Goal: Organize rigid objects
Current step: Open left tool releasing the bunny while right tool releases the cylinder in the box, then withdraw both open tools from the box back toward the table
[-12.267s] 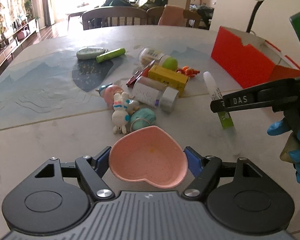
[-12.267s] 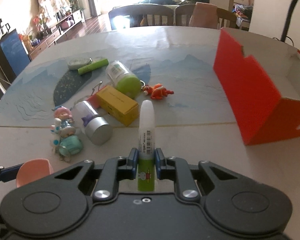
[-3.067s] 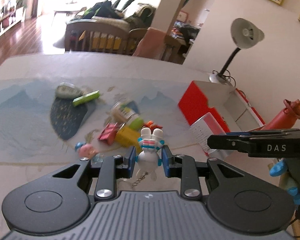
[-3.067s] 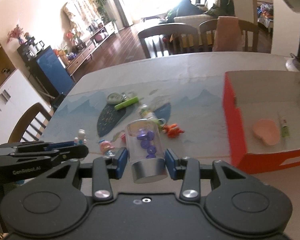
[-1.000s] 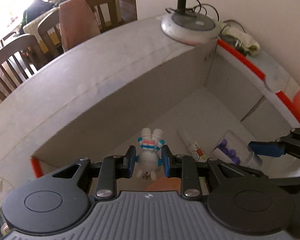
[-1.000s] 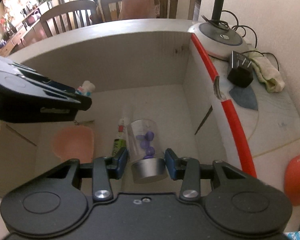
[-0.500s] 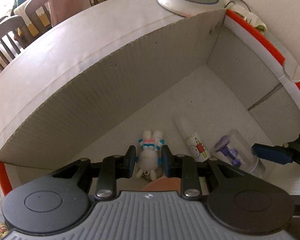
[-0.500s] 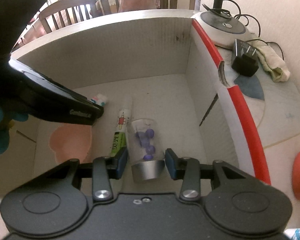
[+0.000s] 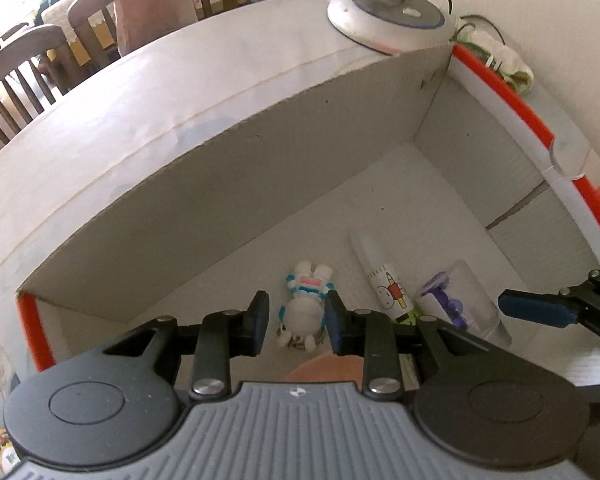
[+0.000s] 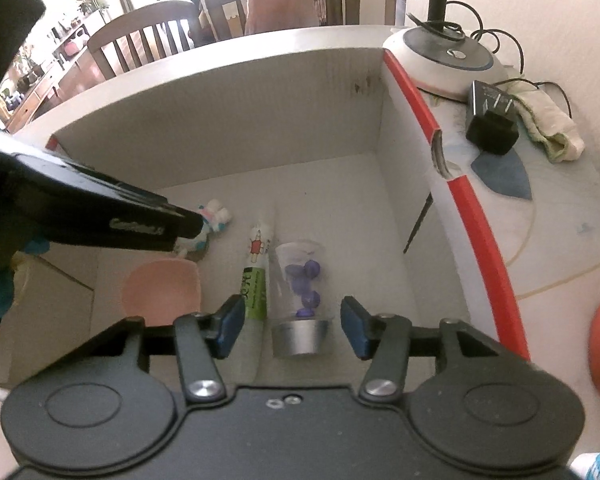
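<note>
Claws hovering inside box [image 10: 228,92]: right claw [image 10: 292,326] just opening, jar [image 10: 302,300] lying loose between; left claw [image 9: 296,322] standing apart around bunny figure [image 9: 304,304].

There was one cardboard box [image 10: 476,216] with red outer sides, and four things lay inside it: one white rabbit figure [image 9: 306,304], one pink dish [image 10: 162,292], one tube [image 10: 256,276] with a green end, and one clear jar [image 10: 300,304] with a silver cap, in which about five purple pieces could be counted. Two grippers were over the box, the left gripper [image 9: 296,320] and the right gripper [image 10: 292,326], each with two fingers. Beside the box stood one round lamp base [image 10: 446,64], one black plug adapter [image 10: 492,124] and one folded cloth [image 10: 548,124], and behind the table at least two wooden chairs [image 10: 148,40] were visible.
</note>
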### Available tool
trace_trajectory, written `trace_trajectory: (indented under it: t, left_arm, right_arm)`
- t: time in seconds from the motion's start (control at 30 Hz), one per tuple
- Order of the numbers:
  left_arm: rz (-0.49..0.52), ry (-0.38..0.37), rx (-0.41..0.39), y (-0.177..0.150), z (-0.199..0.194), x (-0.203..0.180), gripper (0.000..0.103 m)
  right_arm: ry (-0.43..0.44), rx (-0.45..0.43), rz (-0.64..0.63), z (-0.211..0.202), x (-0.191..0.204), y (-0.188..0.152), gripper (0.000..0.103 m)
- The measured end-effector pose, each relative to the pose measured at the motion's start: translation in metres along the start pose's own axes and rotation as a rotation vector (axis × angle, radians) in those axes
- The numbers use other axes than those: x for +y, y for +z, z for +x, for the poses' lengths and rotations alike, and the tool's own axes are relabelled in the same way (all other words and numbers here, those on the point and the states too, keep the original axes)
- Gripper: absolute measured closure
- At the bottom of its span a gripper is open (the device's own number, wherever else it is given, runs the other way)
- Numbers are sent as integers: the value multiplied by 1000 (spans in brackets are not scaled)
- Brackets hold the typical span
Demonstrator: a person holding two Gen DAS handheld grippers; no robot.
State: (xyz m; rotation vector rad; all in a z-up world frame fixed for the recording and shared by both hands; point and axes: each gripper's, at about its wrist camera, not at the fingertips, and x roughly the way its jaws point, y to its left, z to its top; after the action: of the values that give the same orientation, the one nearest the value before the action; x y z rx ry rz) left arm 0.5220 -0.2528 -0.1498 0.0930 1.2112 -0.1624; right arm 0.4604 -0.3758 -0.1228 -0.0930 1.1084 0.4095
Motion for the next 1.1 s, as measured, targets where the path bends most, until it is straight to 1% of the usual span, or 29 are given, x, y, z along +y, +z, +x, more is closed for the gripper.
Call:
trace_trajectory:
  t: [0.13, 0.27, 0.33, 0.47, 0.67, 0.8, 0.9, 1.1]
  left_arm:
    - [-28, -24, -34, -6, -16, 5, 74]
    - [-44, -48, -75, -14, -41, 9, 74]
    - [-45, -53, -98, -18, -52, 10, 74]
    - [-61, -58, -143, -28, -72, 15, 74]
    - [-98, -62, -196, -44, -98, 23, 74]
    - [-126, -65, -233, -59, -117, 31, 74]
    - [-156, -94, -251, -75, -130, 40, 74]
    - [-176, -110, -298, -110, -160, 57, 74]
  right_arm:
    - [18, -13, 11, -9, -2, 1, 47]
    - [29, -38, 11, -22, 0, 2, 43]
    - [32, -52, 8, -28, 1, 3, 38]
    - [50, -73, -1, -39, 7, 3, 38]
    - [88, -113, -24, -58, 21, 1, 32]
    - [113, -140, -50, -72, 34, -3, 30]
    - [135, -163, -70, -83, 45, -6, 27]
    - [161, -196, -87, -103, 70, -17, 23]
